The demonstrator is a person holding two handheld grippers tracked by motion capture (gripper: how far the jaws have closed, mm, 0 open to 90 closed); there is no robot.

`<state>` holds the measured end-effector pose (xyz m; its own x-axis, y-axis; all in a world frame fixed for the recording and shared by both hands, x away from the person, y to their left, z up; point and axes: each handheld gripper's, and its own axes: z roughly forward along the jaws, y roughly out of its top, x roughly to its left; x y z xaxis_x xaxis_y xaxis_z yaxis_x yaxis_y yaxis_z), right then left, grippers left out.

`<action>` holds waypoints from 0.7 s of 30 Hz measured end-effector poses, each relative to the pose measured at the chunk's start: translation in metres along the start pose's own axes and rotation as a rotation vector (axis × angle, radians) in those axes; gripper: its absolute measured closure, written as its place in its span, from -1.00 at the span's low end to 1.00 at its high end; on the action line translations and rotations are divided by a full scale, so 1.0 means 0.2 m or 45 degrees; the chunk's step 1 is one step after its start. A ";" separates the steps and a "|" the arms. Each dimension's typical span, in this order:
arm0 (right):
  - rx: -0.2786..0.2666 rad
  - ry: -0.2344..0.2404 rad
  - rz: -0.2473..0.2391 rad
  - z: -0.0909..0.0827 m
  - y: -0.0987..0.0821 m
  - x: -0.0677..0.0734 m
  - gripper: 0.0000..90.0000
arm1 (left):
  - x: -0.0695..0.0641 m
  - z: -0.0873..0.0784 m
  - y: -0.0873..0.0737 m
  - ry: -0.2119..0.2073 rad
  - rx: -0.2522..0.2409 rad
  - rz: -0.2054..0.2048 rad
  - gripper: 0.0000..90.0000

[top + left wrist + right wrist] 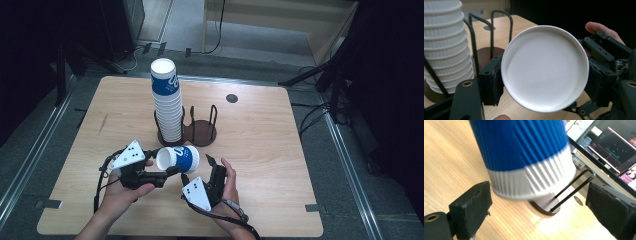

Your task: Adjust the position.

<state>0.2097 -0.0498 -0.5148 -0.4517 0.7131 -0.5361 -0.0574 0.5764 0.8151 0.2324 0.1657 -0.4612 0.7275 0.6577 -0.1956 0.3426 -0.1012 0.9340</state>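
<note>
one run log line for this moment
left claw: shut on paper cup, sideways | right claw: open beside it | cup stack: in holder

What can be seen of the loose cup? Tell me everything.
The cup is ribbed paper, blue around the body with a white band at its base end and a white inside. It lies on its side above the table, clamped at the rim end by the left claw. The right claw stands open around its base end, seemingly without touching.

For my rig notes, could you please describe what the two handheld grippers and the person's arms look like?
Both the left gripper and right gripper are black, each with two blocky padded jaws, a light three-cornered plate with dark dots on top, and a trailing black cable. The forearms are bare; a strap circles the right wrist.
</note>
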 end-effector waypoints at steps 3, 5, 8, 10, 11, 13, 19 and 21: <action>0.001 -0.006 0.045 0.00 0.00 -0.03 -0.89 | 0.02 -0.01 0.00 0.007 -0.043 0.004 -0.38; 0.012 0.009 0.123 0.00 0.00 -0.05 -0.90 | 0.03 -0.02 -0.01 0.033 -0.076 0.011 -0.38; 0.015 0.013 0.151 0.00 0.00 -0.06 -0.90 | 0.04 -0.02 -0.01 0.030 -0.091 0.008 -0.38; 0.012 0.023 0.188 0.00 0.00 -0.07 -0.90 | 0.04 -0.03 -0.01 0.064 -0.116 -0.001 -0.38; 0.012 0.023 0.188 0.00 0.00 -0.07 -0.90 | 0.04 -0.03 -0.01 0.064 -0.116 -0.001 -0.38; 0.011 0.037 0.230 0.00 0.00 -0.09 -0.90 | 0.05 -0.03 -0.01 0.068 -0.144 -0.018 -0.38; 0.017 0.073 0.404 0.00 -0.01 -0.14 -0.90 | 0.06 -0.04 -0.02 0.070 -0.249 -0.036 -0.38; 0.038 0.039 0.405 0.01 -0.01 -0.14 -0.90 | 0.06 -0.04 -0.02 0.079 -0.266 -0.036 -0.38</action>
<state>0.2234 -0.0700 -0.5017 -0.4691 0.8476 -0.2479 0.1170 0.3379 0.9339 0.2350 0.1807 -0.4655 0.6793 0.7031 -0.2100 0.2272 0.0705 0.9713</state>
